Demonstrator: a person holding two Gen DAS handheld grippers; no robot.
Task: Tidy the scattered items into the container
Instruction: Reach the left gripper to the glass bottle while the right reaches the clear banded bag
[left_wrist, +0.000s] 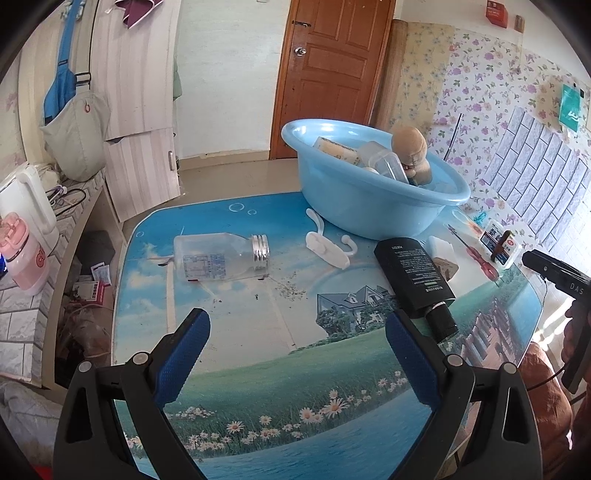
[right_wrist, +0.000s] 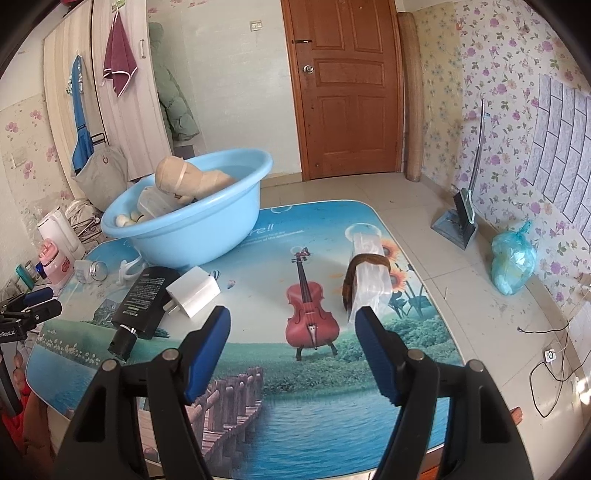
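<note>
1. My right tongs (right_wrist: 291, 347) hang open and empty; the clear box (right_wrist: 367, 273) lies just beyond the right pad.
2. My left tongs (left_wrist: 297, 341) gape empty too.
3. The basin (right_wrist: 192, 225) sits near the table's (right_wrist: 332, 387) far-left corner.

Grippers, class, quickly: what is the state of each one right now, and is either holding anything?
Left gripper: open, nothing between its blue-padded fingers.
Right gripper: open, holding nothing, over the picture-printed table.
</note>
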